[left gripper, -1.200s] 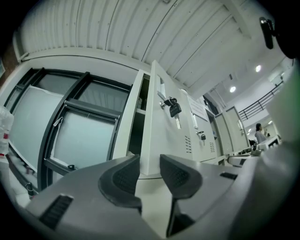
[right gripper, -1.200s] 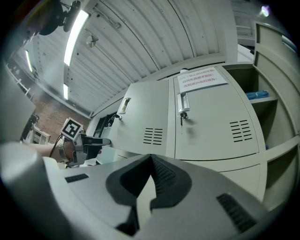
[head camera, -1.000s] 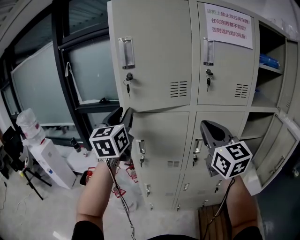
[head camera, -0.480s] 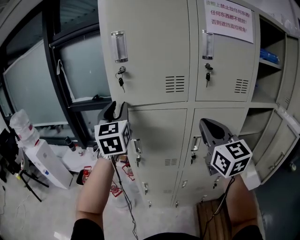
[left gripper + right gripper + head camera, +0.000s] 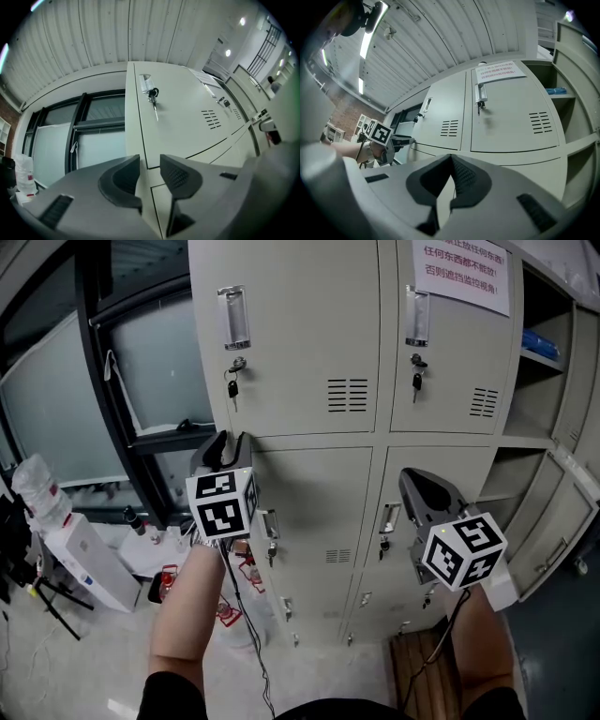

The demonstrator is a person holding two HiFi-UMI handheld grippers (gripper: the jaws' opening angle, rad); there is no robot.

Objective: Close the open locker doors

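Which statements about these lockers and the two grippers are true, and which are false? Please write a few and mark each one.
1. The right gripper is shut and empty. True.
2. The left gripper holds a key. False: its jaws stand apart with nothing between them; the key hangs in the lock of the upper left door.
3. The paper notice is on the upper left door. False: it is on the upper middle door.
4. The right column stands open. True: a blue item lies on its shelf.
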